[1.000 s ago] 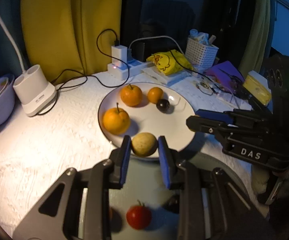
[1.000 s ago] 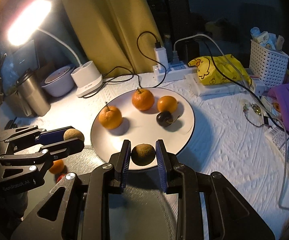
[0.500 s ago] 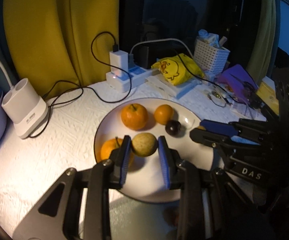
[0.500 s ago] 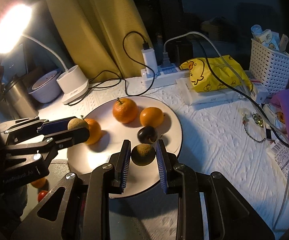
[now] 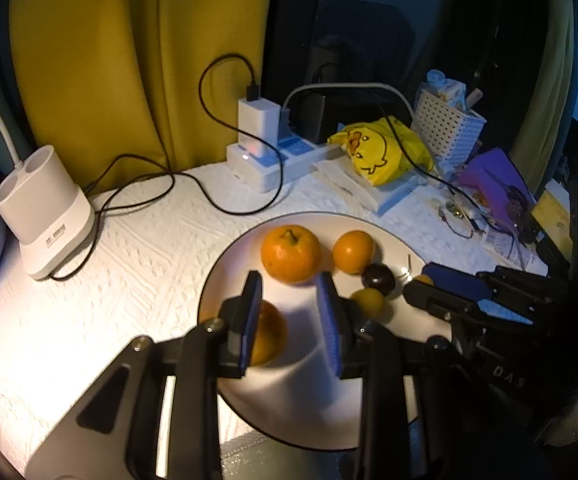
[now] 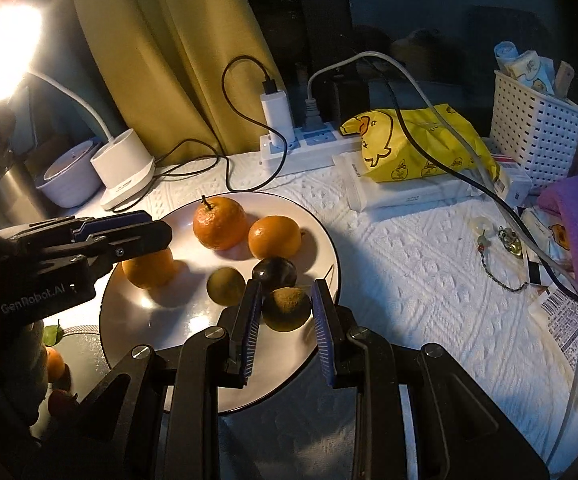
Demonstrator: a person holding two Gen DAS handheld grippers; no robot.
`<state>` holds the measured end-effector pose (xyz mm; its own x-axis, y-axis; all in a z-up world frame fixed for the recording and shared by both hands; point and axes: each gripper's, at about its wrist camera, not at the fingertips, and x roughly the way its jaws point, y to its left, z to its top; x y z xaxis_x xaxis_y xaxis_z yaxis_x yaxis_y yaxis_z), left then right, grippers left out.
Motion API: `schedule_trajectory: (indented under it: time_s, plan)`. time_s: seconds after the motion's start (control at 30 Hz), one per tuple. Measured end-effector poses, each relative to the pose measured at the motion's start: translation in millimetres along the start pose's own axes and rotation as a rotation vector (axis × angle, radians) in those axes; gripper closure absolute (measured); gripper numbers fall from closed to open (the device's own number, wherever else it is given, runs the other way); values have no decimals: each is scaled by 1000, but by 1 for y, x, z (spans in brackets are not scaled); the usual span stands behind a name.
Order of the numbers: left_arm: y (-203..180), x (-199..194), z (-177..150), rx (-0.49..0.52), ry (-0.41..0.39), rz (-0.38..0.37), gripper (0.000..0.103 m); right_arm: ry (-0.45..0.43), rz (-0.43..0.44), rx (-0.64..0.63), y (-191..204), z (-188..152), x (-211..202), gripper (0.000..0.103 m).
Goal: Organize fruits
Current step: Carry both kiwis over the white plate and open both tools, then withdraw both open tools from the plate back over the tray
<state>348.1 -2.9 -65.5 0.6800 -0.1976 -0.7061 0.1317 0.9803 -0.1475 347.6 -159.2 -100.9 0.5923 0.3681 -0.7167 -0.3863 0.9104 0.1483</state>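
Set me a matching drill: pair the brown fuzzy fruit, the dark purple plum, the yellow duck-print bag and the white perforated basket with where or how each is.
Things:
1. brown fuzzy fruit
2. dark purple plum
3. yellow duck-print bag
4. white perforated basket

Places or states:
A. beside the white power strip
B. pinched in the right gripper
C. stuffed with small packets
D. lying free on the white round plate

Pairs: 1-B, 2-D, 3-A, 4-C
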Motion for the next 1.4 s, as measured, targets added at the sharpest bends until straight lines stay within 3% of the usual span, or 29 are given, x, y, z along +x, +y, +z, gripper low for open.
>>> schedule_trajectory:
  time_s: [0.7, 1.4]
  plan:
    - [-1, -54, -7, 8, -32, -9, 72, -42, -9, -3, 20, -1, -35, 75]
    - [3, -118, -43, -5, -104, 0, 72, -62, 4, -47, 65, -22, -84, 75]
